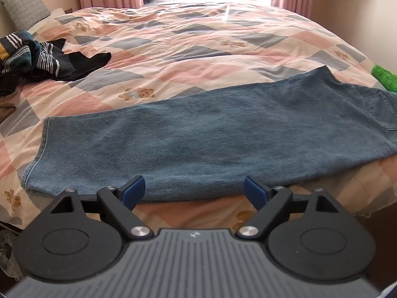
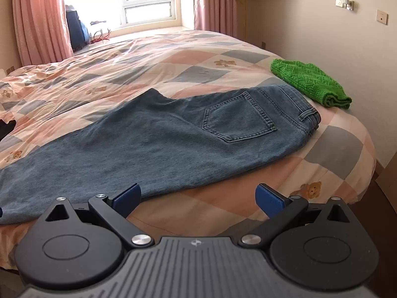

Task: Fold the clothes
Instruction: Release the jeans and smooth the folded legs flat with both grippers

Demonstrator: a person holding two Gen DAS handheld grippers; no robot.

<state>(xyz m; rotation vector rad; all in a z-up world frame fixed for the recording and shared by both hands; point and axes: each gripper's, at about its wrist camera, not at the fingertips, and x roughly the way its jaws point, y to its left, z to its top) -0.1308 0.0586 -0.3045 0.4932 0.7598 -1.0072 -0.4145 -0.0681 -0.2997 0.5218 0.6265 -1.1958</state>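
Blue jeans point(image 1: 198, 136) lie flat across the near part of the bed, folded lengthwise, leg hems at the left and waist with back pocket at the right point(image 2: 238, 119). My left gripper point(image 1: 194, 190) is open and empty, just in front of the jeans' near edge around mid-leg. My right gripper point(image 2: 198, 198) is open and empty, above the quilt just in front of the jeans' thigh part. A folded green knit sweater point(image 2: 310, 82) lies beyond the waist near the bed's right edge; it also shows in the left wrist view point(image 1: 384, 77).
The bed has a pink, grey and cream checked quilt point(image 1: 198, 44). A heap of dark striped clothes point(image 1: 32, 57) lies at the left side. A grey pillow point(image 1: 24, 7) is at the far left. A wall point(image 2: 335, 37) runs along the bed's right side.
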